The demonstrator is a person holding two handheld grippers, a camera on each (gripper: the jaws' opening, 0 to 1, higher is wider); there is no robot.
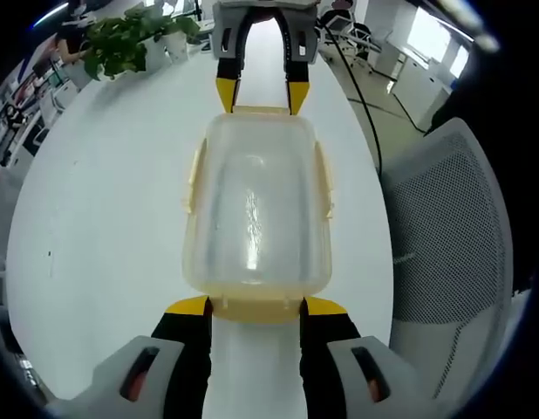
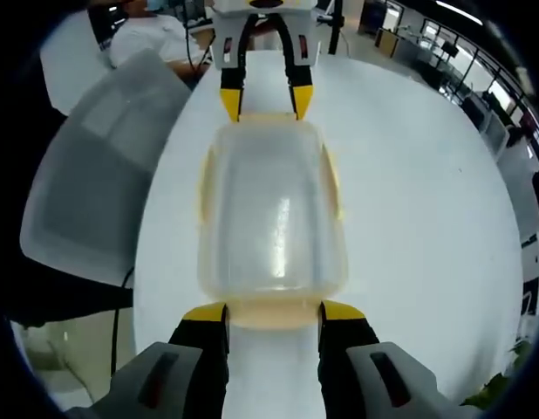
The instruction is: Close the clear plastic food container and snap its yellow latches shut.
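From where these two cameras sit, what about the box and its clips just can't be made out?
- Whether the container holds anything: both views, its cloudy lid glares.
- Whether the near yellow latch is snapped: left gripper view, seen edge-on between the left gripper.
- Same for the latch at the right gripper.
- The container's underside: both views, hidden by its body.

A long white surface [image 1: 104,227] with rounded ends runs through an open office. A leafy potted plant [image 1: 130,39] stands at its far end, and a grey mesh chair [image 1: 444,236] sits just beside it with a black cable [image 1: 361,96] trailing over the pale floor. Bright windows [image 1: 431,35] and desks [image 2: 400,39] lie beyond.
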